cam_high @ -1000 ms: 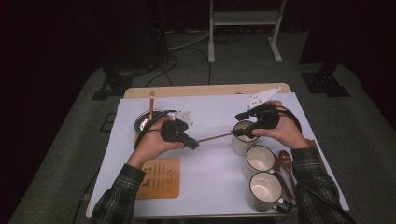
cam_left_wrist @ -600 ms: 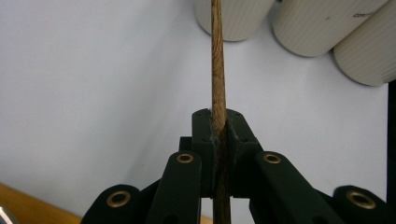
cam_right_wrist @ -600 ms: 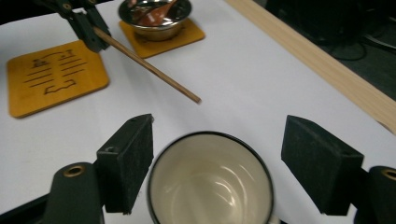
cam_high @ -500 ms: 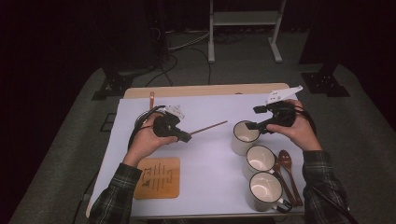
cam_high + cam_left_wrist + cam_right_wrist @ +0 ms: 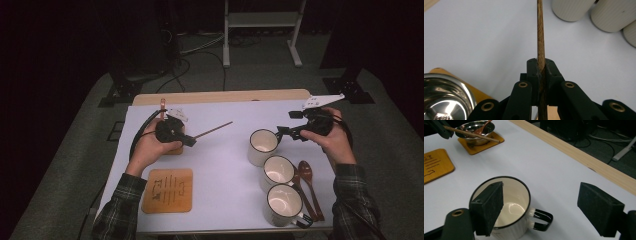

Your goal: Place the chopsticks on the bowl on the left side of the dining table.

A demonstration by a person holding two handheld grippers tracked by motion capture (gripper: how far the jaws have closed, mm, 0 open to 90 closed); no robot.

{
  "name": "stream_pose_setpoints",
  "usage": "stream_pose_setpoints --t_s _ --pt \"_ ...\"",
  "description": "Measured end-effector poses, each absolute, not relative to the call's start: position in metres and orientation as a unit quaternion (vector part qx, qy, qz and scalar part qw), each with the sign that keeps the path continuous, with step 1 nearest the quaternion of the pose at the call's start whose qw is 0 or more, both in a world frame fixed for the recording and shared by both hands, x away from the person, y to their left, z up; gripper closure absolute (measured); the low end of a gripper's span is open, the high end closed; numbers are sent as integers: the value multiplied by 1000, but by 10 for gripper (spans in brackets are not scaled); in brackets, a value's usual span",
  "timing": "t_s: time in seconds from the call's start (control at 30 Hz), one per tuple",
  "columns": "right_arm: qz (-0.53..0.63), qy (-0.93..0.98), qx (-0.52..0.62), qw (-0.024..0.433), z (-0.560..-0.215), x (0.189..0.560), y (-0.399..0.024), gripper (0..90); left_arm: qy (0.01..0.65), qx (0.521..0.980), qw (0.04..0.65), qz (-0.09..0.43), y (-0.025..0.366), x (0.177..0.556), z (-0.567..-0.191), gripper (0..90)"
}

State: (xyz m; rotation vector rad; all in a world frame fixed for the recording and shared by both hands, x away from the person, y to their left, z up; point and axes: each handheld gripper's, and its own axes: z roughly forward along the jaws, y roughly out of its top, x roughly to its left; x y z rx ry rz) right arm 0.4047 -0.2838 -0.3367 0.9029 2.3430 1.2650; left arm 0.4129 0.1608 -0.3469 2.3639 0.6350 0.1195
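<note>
From above, the left gripper [image 5: 189,141] pinches a wooden stick [image 5: 214,129] over the white table [image 5: 225,165]; the right gripper [image 5: 287,134] hovers by the farthest mug [image 5: 262,146]. Left gripper view: jaws pressed on the stick. Right gripper view: jaws spread, just been opening, nothing gripped, mug beneath

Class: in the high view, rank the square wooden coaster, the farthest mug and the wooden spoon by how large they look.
1. Square wooden coaster
2. Farthest mug
3. Wooden spoon: long but slimmest. Nearness to the camera favours the coaster.
</note>
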Motion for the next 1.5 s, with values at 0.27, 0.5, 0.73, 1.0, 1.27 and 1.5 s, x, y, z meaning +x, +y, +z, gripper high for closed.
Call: stream_pose_setpoints --t_s 0.27,0.5,0.73,1.0,1.27,1.5 --pt "444 806 351 172 -346 404 -302 195 260 905 331 61 171 419 -349 842" --pt "434 797 379 181 -359 406 -319 194 271 903 326 68 180 426 -351 842" --pt "426 785 407 190 -374 413 -330 198 283 899 326 74 188 431 -354 842" --pt "406 777 439 197 -398 422 -334 199 294 897 322 77 195 439 -358 842" --pt "384 771 467 201 -420 429 -333 198 300 893 325 78 203 447 -362 842" --pt "367 764 488 206 -436 434 -334 199 308 890 325 83 209 455 -366 842"
